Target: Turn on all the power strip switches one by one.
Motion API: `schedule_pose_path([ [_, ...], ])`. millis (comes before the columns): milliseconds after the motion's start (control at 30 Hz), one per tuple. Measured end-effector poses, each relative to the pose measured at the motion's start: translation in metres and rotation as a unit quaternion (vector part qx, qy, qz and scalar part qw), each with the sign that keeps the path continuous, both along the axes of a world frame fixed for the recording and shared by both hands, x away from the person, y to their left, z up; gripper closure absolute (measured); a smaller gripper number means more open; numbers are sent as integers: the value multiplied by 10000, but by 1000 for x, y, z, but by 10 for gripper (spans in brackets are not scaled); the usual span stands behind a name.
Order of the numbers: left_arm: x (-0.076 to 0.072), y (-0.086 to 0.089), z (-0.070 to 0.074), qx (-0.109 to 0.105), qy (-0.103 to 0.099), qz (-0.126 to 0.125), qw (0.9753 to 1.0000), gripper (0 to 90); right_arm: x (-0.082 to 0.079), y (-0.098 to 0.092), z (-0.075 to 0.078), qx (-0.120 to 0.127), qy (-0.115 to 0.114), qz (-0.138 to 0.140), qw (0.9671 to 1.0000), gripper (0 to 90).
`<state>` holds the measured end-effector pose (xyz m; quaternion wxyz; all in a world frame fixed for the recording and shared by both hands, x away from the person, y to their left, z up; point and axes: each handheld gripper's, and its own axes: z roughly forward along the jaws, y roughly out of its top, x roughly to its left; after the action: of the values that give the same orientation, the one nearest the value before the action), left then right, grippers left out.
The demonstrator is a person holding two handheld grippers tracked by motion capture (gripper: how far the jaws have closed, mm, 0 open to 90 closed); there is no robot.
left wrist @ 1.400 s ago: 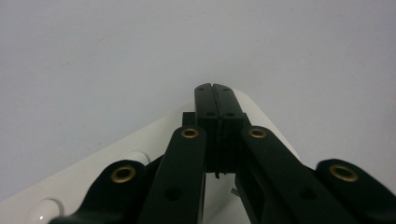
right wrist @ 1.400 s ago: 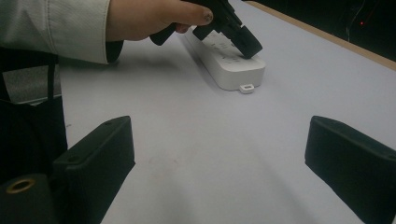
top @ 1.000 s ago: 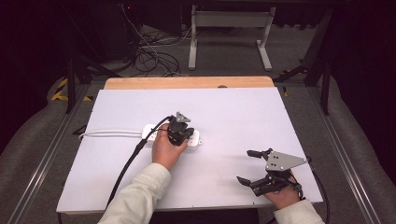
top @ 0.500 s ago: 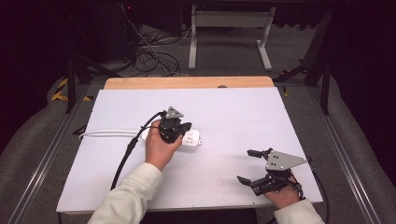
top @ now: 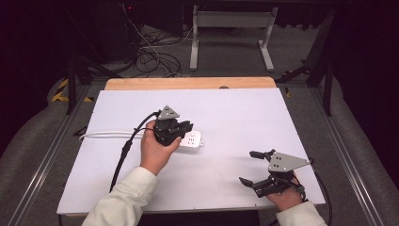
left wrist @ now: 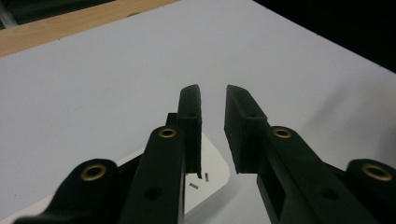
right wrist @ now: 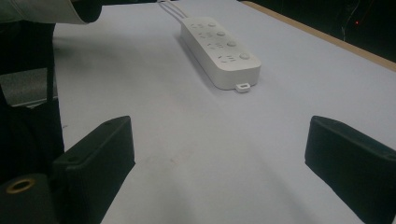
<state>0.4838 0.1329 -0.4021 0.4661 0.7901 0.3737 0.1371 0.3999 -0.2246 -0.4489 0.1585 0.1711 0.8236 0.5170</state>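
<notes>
I'm holding my left gripper [top: 181, 128] over the white power strip [top: 190, 140] near the centre of the white table [top: 235, 113], jaws nearly together with a narrow gap, pinching nothing. The strip is lying flat, long axis running 9 to 3 o'clock in the high view, its white cord [top: 103, 135] trailing off toward 9 and its tabbed end pointing to 3. I'm resting my right gripper [top: 251, 167] at 5 o'clock, jaws spread wide, aimed toward the strip [right wrist: 219, 49].
</notes>
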Motion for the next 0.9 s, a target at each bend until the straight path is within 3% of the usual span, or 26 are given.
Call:
schedule_pose_path([
  [133, -11, 8, 9, -104, -361, -207, 9991, 701, 0, 0, 0, 0, 4, -4, 10000, 87],
  [200, -17, 12, 13, -22, -629, -296, 9976, 641, 0, 0, 0, 13, 2, -15, 10000, 87],
  [300, -26, 19, 16, 194, -650, -374, 9970, 508, 0, 0, 0, 7, -2, -14, 10000, 88],
  [367, -33, 27, 15, 143, -830, -411, 9956, 472, -1, 0, 0, 6, -6, -20, 10000, 87],
  [533, -48, 47, 9, -170, -884, -460, 9949, 390, -1, 1, 0, 2, 0, -24, 10000, 87],
  [600, -53, 57, 8, -129, -936, -421, 9946, 359, -1, 1, 0, -6, -1, -33, 10000, 87],
  [733, -62, 74, 2, -248, -866, -455, 9949, 309, 0, 1, 0, -6, 7, -28, 10000, 87],
  [833, -69, 85, -4, -253, -942, -491, 9940, 260, 0, 1, 0, -5, 17, -27, 10000, 87],
  [900, -73, 94, -8, -149, -1082, -524, 9926, 239, 0, 1, 0, -1, 20, -31, 10000, 87],
])
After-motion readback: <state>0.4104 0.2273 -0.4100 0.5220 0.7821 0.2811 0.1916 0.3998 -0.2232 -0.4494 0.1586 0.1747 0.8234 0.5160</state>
